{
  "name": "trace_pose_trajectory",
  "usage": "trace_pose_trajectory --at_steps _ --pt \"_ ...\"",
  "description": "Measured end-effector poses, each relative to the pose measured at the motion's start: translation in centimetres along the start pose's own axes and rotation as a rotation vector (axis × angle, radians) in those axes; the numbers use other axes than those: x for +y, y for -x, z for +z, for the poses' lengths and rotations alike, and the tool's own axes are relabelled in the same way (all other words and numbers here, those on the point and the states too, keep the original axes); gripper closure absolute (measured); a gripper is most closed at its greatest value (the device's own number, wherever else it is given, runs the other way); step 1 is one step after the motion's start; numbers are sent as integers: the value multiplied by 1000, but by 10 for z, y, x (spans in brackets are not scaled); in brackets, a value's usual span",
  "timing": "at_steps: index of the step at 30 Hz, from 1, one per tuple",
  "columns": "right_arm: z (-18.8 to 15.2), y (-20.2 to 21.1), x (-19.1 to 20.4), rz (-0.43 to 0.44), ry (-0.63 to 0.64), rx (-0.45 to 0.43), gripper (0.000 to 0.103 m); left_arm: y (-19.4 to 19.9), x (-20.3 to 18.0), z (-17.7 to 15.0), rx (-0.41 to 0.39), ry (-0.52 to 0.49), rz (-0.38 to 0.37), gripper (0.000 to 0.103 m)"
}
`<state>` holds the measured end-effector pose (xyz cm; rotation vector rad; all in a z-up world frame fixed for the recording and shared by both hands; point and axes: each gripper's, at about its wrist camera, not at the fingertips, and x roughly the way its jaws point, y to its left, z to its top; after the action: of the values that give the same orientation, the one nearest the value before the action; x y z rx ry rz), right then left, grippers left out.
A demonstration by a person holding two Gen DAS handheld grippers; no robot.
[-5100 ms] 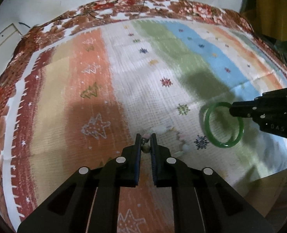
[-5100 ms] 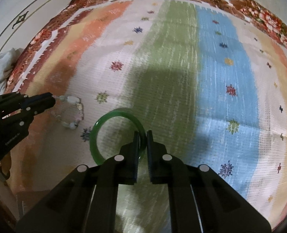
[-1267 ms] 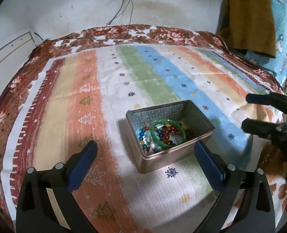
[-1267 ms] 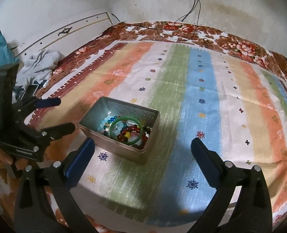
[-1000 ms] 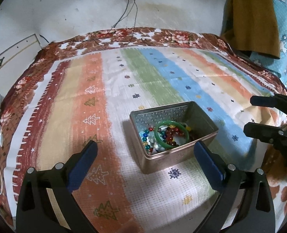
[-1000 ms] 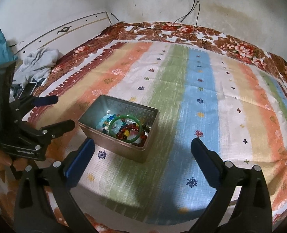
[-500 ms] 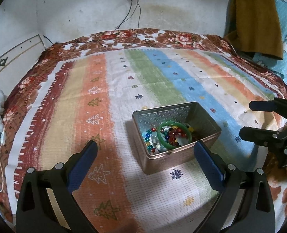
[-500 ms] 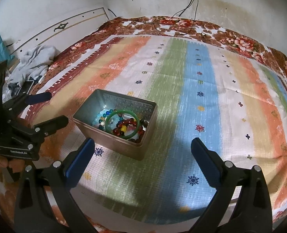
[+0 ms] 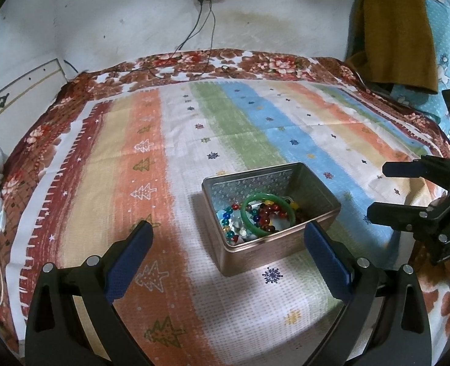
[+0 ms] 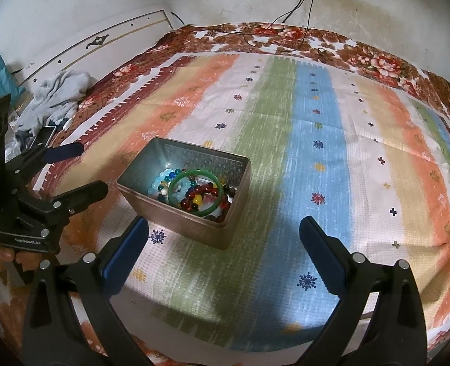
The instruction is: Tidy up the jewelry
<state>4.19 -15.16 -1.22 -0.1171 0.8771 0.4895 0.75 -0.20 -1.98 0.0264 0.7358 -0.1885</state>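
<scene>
**Jewelry in the tin, both grippers empty**

Nearest me, my left gripper (image 9: 226, 251) hangs with its blue pads spread wide and nothing between them; my right gripper (image 10: 223, 244) is likewise spread wide and empty. Both hover above the near edge of the bed, clear of everything.

Just beyond the fingertips, the metal tin (image 9: 316, 184) sits on the striped bedspread (image 9: 170, 140), toward the near edge and roughly mid-width. Inside lies the green bangle (image 10: 197, 192), resting on top of the beaded bracelets (image 10: 208, 196), red, blue and yellow beads heaped beneath it.

I judge the sorting essentially done: I see no loose jewelry on the bedspread. What may remain is closing the tin, though no lid shows.

Farther back, the floral border (image 9: 255, 61) meets the wall, where cables (image 9: 200, 27) hang.
</scene>
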Motion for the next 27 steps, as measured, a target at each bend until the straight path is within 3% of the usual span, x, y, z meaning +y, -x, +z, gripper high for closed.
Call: trace_pose_trajectory --at_steps 27 --pt "-1 -3 0 -2 -2 9 5 0 3 0 -6 -1 2 6"
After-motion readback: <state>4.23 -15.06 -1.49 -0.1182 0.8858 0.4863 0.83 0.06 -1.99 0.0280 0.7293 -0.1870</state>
